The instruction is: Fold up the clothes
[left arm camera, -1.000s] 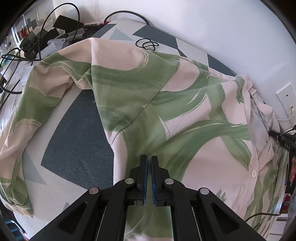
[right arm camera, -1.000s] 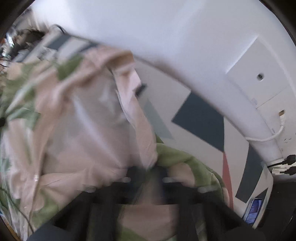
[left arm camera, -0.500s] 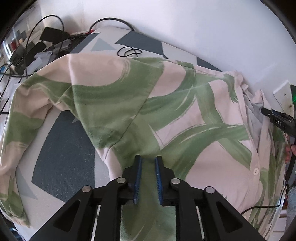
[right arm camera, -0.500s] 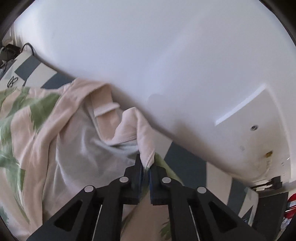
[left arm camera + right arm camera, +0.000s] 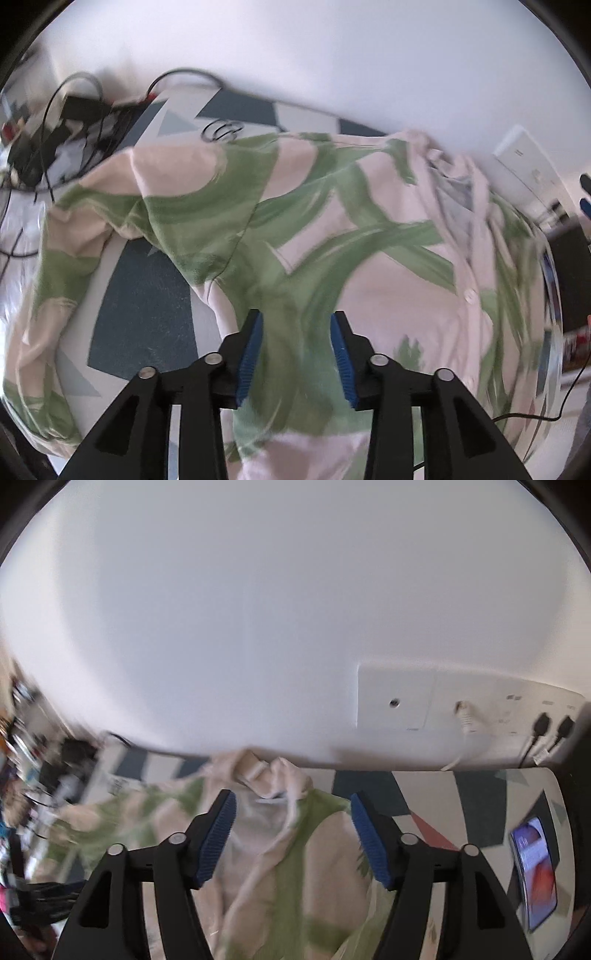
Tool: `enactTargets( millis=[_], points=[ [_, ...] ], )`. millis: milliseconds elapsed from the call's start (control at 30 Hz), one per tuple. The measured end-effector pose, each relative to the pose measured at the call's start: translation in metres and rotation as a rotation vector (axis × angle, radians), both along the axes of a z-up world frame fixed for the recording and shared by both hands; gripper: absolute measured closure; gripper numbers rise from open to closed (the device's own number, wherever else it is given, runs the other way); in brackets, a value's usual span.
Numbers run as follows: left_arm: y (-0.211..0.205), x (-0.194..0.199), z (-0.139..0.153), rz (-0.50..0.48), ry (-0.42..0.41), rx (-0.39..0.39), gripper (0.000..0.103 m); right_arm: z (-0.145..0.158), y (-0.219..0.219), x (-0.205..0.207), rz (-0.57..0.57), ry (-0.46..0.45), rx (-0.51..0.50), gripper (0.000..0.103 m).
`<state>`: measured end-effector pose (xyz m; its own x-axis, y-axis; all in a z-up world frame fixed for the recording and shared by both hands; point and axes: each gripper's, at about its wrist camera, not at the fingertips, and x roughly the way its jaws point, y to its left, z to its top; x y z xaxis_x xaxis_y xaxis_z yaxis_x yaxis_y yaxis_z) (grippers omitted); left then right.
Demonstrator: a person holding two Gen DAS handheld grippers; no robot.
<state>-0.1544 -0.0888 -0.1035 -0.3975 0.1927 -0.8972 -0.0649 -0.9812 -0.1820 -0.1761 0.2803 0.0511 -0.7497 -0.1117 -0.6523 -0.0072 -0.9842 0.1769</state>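
Both the left hand-held gripper and right hand-held gripper have just been opening, empty; the soft, light shirt wants pinching at its twelve-o'clock collar

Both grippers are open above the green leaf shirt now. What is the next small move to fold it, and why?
Probably bring the left gripper over to the long sleeve and grasp it. Both the left and the right gripper have just been opening and hold nothing. The shirt lies spread on the patterned cover, its sleeve still stretched out sideways, unfolded.
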Motion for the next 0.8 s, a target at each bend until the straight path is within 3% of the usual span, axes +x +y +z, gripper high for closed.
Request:
enactTargets(
  millis=[100,167,233,300,467,533,667,800],
  points=[
    [0.007,-0.001,0.008,-0.099,0.016,0.03,0.053,0.022,-0.008,0.042,-0.015,0.033,0.01,0.027],
    [-0.005,0.015,0.016,-0.157,0.014,0.082,0.052,0.03,-0.014,0.076,-0.004,0.031,0.032,0.014],
    [-0.019,0.027,0.018,-0.196,0.007,0.121,0.05,0.026,-0.025,0.108,-0.005,0.032,0.078,0.009],
    [-0.036,0.039,0.016,-0.227,-0.004,0.144,0.047,0.013,-0.036,0.141,-0.007,0.019,0.132,0.007],
    [-0.068,0.084,0.003,-0.288,-0.063,0.113,0.047,-0.037,-0.05,0.202,0.007,-0.163,0.065,0.007],
    [-0.074,0.095,-0.008,-0.279,-0.097,0.109,0.047,-0.063,-0.056,0.224,0.009,-0.25,0.023,0.007],
    [-0.079,0.117,-0.026,-0.233,-0.116,0.081,0.047,-0.101,-0.07,0.247,-0.013,-0.351,0.035,0.007],
    [-0.082,0.134,-0.045,-0.184,-0.122,0.029,0.047,-0.113,-0.079,0.253,-0.012,-0.388,0.042,0.007]
  ],
)
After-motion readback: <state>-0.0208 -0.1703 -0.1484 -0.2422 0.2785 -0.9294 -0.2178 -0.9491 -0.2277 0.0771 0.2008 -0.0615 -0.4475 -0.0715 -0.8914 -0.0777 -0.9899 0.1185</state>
